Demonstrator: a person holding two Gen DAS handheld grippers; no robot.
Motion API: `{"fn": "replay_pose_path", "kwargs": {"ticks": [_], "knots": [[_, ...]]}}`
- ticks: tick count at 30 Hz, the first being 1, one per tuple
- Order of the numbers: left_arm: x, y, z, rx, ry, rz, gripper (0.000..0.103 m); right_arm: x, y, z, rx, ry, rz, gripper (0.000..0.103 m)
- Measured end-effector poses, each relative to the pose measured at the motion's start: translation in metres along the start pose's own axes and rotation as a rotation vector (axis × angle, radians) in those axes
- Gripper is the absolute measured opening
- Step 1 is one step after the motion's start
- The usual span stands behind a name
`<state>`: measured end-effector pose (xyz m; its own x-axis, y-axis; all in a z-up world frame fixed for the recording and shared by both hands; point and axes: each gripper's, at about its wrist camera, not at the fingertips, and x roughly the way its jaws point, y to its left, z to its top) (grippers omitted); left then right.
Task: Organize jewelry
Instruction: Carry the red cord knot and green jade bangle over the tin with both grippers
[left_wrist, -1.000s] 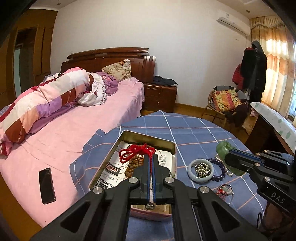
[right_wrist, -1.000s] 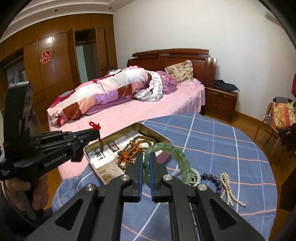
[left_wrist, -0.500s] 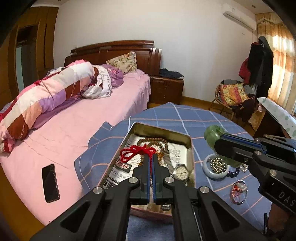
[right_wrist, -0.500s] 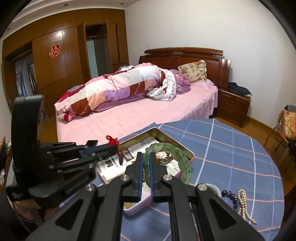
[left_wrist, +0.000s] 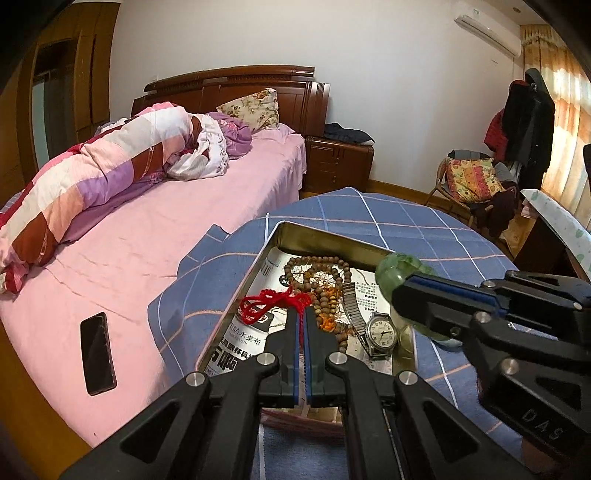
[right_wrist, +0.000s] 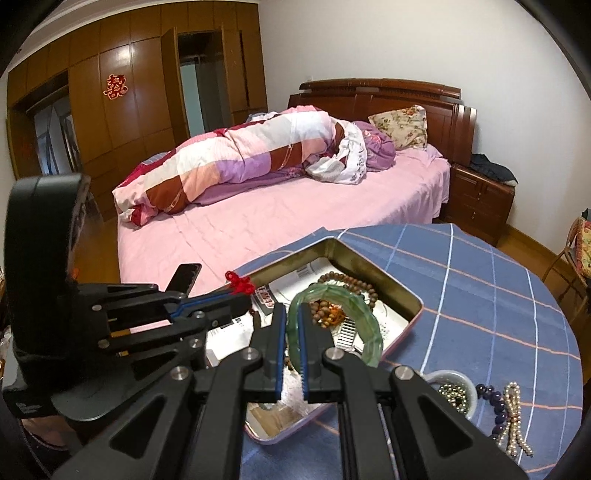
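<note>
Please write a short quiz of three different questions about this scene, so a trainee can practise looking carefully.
1. True or false: the left gripper is shut on a red cord.
2. What does the right gripper hold? A) watch B) green bangle C) pearls
3. Fill in: the watch lies inside the ____.

Key: 1 true; 2 B; 3 tin.
</note>
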<state>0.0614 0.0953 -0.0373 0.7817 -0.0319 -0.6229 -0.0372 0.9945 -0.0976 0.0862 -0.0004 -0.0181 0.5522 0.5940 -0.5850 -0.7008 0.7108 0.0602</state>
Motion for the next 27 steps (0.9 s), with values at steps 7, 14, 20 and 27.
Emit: {"fn": "replay_pose_path", "kwargs": {"ticks": [7,14,20,27], "knots": [[0.006,-0.001,-0.002,0.008,0.013,-0.007,0.0,0.012,0.002,-0.003,0.007,0.026,0.014,0.009],[0.014,0.004,-0.005,0.011,0.04,-0.011,0.0,0.026,0.002,-0.009,0.008,0.061,0.025,0.009],[0.022,0.007,-0.009,0.006,0.066,-0.007,0.0,0.033,0.004,-0.015,0.01,0.085,0.031,0.009],[0.023,0.005,-0.013,0.013,0.077,-0.008,0.0,0.039,0.004,-0.021,0.011,0.113,0.033,0.009]]}}
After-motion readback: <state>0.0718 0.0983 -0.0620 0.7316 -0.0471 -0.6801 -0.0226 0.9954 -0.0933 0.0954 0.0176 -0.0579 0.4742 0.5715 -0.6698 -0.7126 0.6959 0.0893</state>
